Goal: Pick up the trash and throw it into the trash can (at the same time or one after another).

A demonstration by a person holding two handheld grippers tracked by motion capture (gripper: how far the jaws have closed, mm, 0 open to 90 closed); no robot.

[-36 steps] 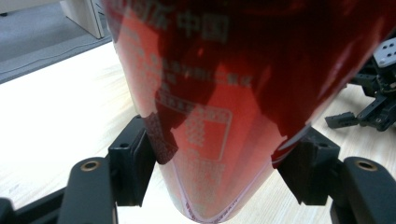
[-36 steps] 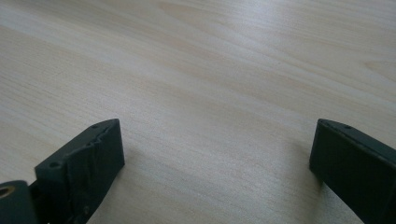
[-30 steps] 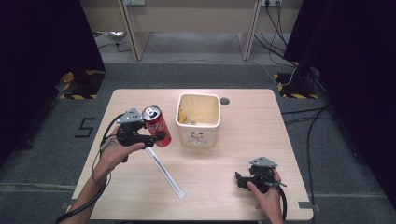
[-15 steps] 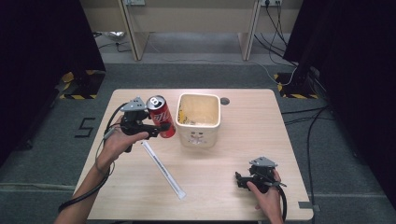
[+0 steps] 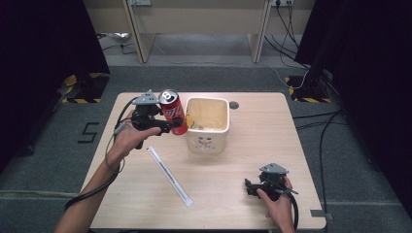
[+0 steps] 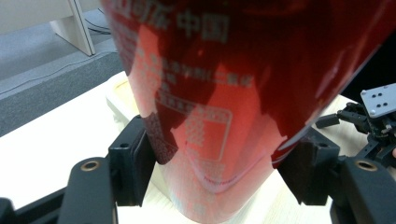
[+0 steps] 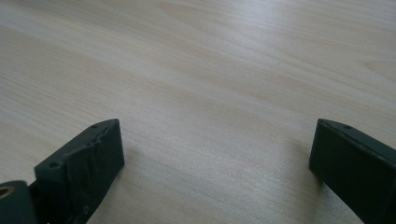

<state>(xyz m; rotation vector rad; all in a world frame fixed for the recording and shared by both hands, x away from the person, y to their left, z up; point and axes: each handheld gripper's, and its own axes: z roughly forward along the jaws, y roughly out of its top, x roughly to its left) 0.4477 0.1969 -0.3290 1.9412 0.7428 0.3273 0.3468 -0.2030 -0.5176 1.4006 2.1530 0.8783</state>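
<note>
Resting on the wooden table [image 5: 291, 126] at the edge nearest to the person, the right gripper [image 5: 248, 188] is well apart from the cream plastic bin [image 5: 208, 138], to the near right of it. Its two jaws are spread wide, and in the right gripper view nothing except bare wood lies between them. A hand [image 5: 277, 206] holds this gripper from behind.

Nearer to the bin, on its near left side, a long white wrapped straw [image 5: 169, 176] lies flat on the table, slanted, with its far end pointing toward the left hand [image 5: 127, 138].

Just to the left of the bin, the left gripper [image 5: 179, 127] pinches a red soda can [image 5: 173, 111] by its lower part. In the left gripper view the two black pads [image 6: 140, 161] press on both sides of the can [image 6: 233, 102], which carries white printed text. The can is lifted above the table and tilted, with its silver top leaning away from the bin and its bottom just beside the left rim of the bin.

Inside the bin some small yellowish pieces are visible, but I cannot tell what they are.
</note>
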